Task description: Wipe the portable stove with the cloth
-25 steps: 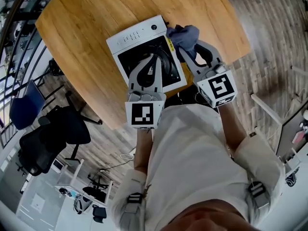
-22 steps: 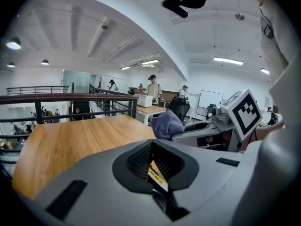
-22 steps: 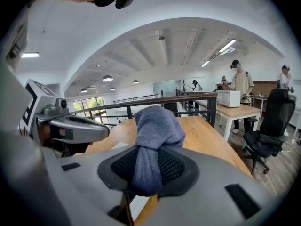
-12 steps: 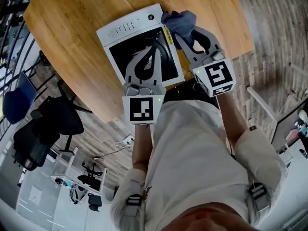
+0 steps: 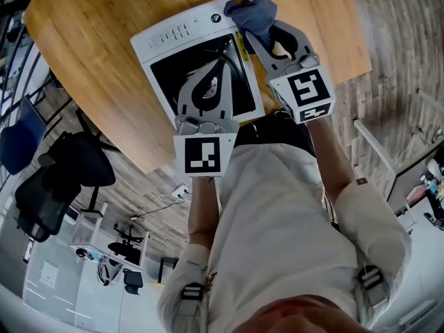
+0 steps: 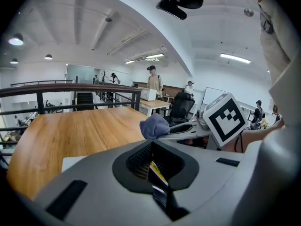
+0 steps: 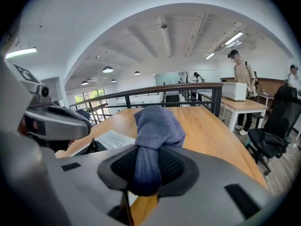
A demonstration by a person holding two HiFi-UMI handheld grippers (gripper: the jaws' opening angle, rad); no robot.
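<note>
My right gripper (image 5: 254, 30) has its fingers clamped on the bunched blue-grey cloth (image 5: 251, 11). The cloth sits at the far right corner of the white portable stove with a black top (image 5: 170, 75) on the wooden desk (image 5: 90, 19). My left gripper (image 5: 222, 53) is over the black top, fingers closed on nothing. Judgement: wiping is at the corner only, and the black top remains.

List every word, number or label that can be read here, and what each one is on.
No text can be read.
Control panel of the stove: small marks, too small to read.
Yellow strip on the stove's edge: dark print, blurred.
Left cube and right cube: black-and-white square patterns, no letters.
</note>
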